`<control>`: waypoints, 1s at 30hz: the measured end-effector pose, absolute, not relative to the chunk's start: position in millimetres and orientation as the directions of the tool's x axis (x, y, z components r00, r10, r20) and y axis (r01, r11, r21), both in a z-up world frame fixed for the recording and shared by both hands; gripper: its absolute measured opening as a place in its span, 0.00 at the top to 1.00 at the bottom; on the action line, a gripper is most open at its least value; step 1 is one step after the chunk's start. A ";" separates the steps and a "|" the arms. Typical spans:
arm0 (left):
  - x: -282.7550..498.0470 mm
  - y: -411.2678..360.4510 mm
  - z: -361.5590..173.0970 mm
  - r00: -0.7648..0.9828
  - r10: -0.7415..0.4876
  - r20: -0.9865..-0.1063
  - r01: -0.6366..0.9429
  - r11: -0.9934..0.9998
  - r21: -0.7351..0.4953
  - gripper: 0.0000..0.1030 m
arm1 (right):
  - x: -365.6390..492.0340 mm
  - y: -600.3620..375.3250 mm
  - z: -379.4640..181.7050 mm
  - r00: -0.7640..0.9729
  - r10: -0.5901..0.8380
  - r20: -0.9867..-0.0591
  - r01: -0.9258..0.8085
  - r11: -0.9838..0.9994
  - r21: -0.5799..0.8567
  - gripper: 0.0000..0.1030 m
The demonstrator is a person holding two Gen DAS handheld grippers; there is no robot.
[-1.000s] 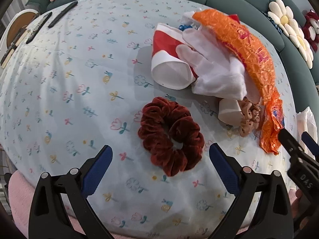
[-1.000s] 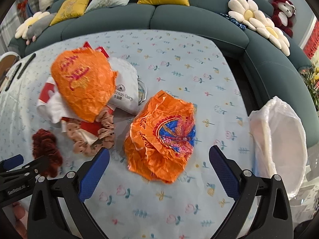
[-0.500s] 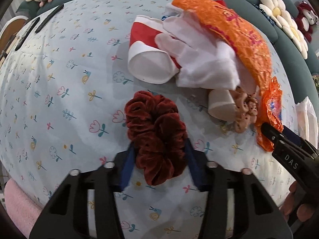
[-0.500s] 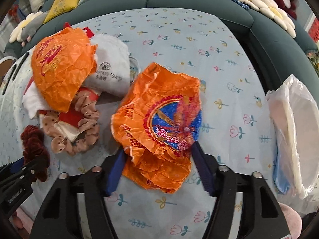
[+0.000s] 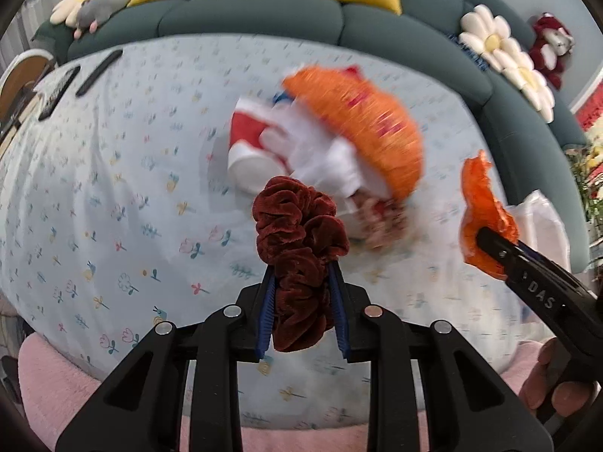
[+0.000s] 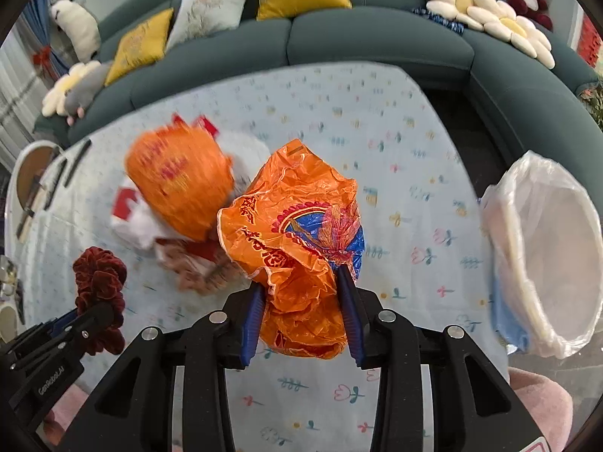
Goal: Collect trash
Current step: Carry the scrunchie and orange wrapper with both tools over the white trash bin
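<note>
A dark red velvet scrunchie (image 5: 297, 248) hangs between the blue pads of my left gripper (image 5: 301, 278), lifted off the flowered tablecloth (image 5: 124, 173); the jaws are still closing on it. My right gripper (image 6: 301, 293) squeezes a crumpled orange wrapper (image 6: 297, 226) with a blue and red print, also raised, its jaws still closing. The left wrist view shows that wrapper (image 5: 486, 211) at the right, in the right gripper. The scrunchie (image 6: 98, 275) also appears at the lower left of the right wrist view. A blurred pile (image 5: 339, 150) of another orange wrapper, white and red paper lies behind.
A bin lined with a clear white bag (image 6: 554, 248) stands off the table's right edge. A teal sofa (image 6: 377, 41) with yellow cushions and plush toys curves around the far side. Dark remotes (image 5: 75, 79) lie at the far left. A pink cushion (image 5: 56, 376) is below me.
Both grippers went from wide open to closed around their items: the left took the scrunchie, the right the orange wrapper. Both then rose, lifting the items off the table.
</note>
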State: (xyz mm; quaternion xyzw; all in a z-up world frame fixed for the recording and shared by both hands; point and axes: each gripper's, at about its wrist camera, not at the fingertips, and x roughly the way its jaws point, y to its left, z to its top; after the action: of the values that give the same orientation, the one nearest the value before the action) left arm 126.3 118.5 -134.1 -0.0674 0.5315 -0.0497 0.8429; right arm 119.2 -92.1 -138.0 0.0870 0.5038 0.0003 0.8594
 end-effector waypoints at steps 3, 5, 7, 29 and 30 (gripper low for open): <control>119.5 108.7 -109.8 0.467 -0.183 -0.865 0.046 0.982 -0.182 0.75 | 116.4 -100.9 -115.0 0.537 0.095 -0.838 0.091 0.981 0.169 0.66; 116.0 97.7 -94.3 0.490 -0.200 -0.849 0.069 0.979 -0.191 0.75 | 113.7 -107.1 -100.1 0.563 0.095 -0.821 0.095 0.979 0.178 0.66; 110.5 85.2 -80.0 0.507 -0.220 -0.834 0.097 0.975 -0.199 0.75 | 108.1 -115.7 -82.8 0.592 0.091 -0.801 0.103 0.977 0.187 0.66; 92.6 -83.6 5.3 0.560 -0.395 -0.728 0.422 0.892 -0.160 0.75 | 50.9 -255.6 -3.0 0.741 -0.080 -0.666 0.290 0.934 0.210 0.65; 91.8 -90.2 5.6 0.555 -0.403 -0.728 0.434 0.887 -0.159 0.74 | 48.6 -262.4 -4.1 0.740 -0.087 -0.667 0.301 0.930 0.213 0.65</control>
State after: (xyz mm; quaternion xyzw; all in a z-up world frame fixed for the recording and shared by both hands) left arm 91.8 -90.2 5.6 0.0193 0.4077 -0.2372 0.8816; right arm 48.6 -262.4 -4.1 0.1551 0.3447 -0.1053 0.9198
